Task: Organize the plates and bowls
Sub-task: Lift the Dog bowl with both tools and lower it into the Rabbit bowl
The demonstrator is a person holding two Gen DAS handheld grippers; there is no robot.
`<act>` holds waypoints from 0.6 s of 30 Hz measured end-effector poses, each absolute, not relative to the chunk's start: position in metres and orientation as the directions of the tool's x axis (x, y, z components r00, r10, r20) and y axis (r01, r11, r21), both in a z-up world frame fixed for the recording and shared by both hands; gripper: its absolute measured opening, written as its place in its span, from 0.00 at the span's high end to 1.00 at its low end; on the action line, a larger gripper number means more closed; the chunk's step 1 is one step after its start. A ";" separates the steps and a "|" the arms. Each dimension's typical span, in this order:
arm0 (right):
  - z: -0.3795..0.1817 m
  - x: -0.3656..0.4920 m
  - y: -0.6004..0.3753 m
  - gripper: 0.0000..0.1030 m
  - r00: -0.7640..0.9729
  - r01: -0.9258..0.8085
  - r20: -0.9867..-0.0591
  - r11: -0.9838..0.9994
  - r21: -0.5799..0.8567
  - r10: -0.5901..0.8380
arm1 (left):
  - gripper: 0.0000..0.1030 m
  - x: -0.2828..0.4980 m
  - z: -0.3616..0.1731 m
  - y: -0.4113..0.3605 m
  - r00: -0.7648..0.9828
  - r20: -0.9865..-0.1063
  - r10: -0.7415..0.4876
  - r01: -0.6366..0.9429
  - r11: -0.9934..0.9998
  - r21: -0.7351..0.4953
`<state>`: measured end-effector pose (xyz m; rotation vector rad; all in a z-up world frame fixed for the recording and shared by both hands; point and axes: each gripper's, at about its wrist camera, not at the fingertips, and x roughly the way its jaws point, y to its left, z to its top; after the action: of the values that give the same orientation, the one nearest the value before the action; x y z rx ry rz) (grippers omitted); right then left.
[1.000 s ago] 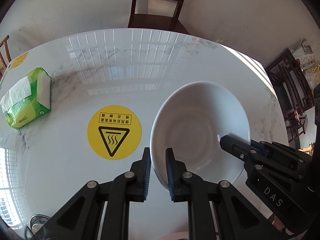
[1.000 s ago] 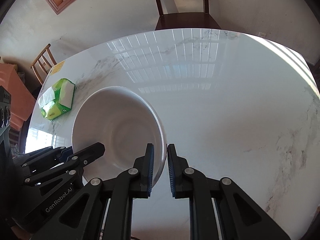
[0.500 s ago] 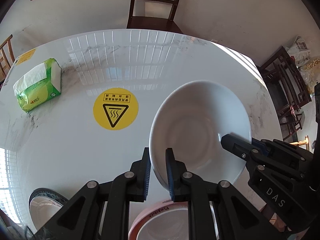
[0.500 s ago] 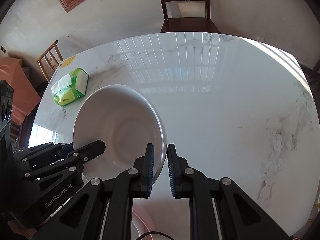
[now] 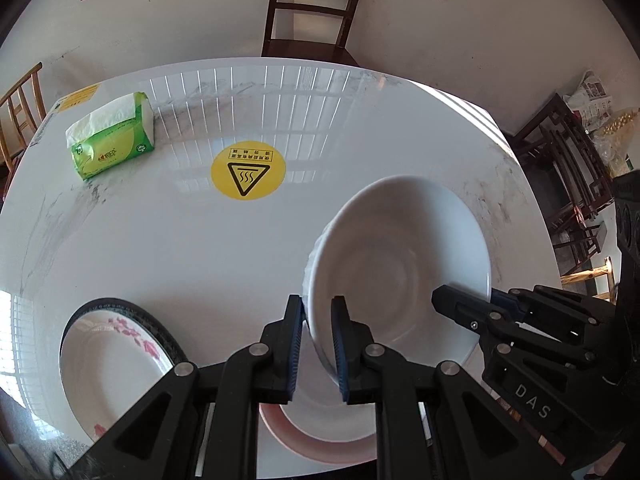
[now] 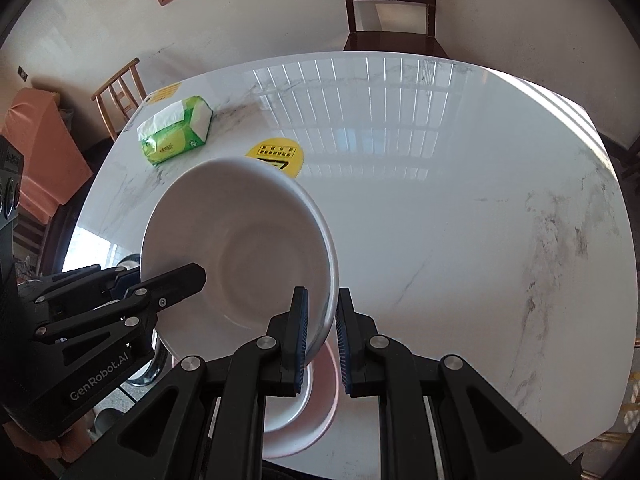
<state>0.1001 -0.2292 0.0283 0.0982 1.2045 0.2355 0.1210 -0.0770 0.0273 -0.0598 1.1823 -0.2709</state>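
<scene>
Two grippers, left gripper (image 5: 316,344) and right gripper (image 6: 322,340), pinch opposite rims of one white bowl (image 5: 400,268), lifted above a pink-rimmed plate (image 5: 320,436). Stacking looks unfinished; a floral plate (image 5: 108,372) sits apart on the marble table (image 5: 180,240).

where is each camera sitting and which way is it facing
Left wrist: on the left tool, looking steeply down; its jaws pinch the white bowl's left rim, right tool at right.
Right wrist: on the right tool, looking down, clamped on the bowl's right rim, left tool at left.
Shared: bowl, tissue pack, yellow sticker, marble table, pink-rimmed plate below.
</scene>
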 end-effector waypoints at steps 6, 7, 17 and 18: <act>0.020 0.070 -0.218 0.86 0.305 -0.154 -0.922 0.968 0.199 0.238 | 0.86 0.091 0.019 -0.069 0.333 -0.913 -0.237 0.174 0.967 -0.188; 0.018 0.067 -0.217 0.86 0.298 -0.156 -0.924 0.968 0.198 0.238 | 0.86 0.088 0.016 -0.068 0.323 -0.916 -0.239 0.171 0.966 -0.192; 0.001 0.052 -0.206 0.86 0.247 -0.159 -0.944 0.970 0.184 0.220 | 0.86 0.075 -0.001 -0.064 0.285 -0.932 -0.223 0.150 0.971 -0.187; -0.001 0.052 -0.206 0.86 0.242 -0.159 -0.945 0.970 0.184 0.219 | 0.86 0.074 -0.002 -0.064 0.283 -0.934 -0.219 0.150 0.972 -0.183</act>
<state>0.0516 -0.2061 -0.0009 0.0536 1.3015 0.2583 0.0741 -0.0637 -0.0019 -0.0630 1.2596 -0.2478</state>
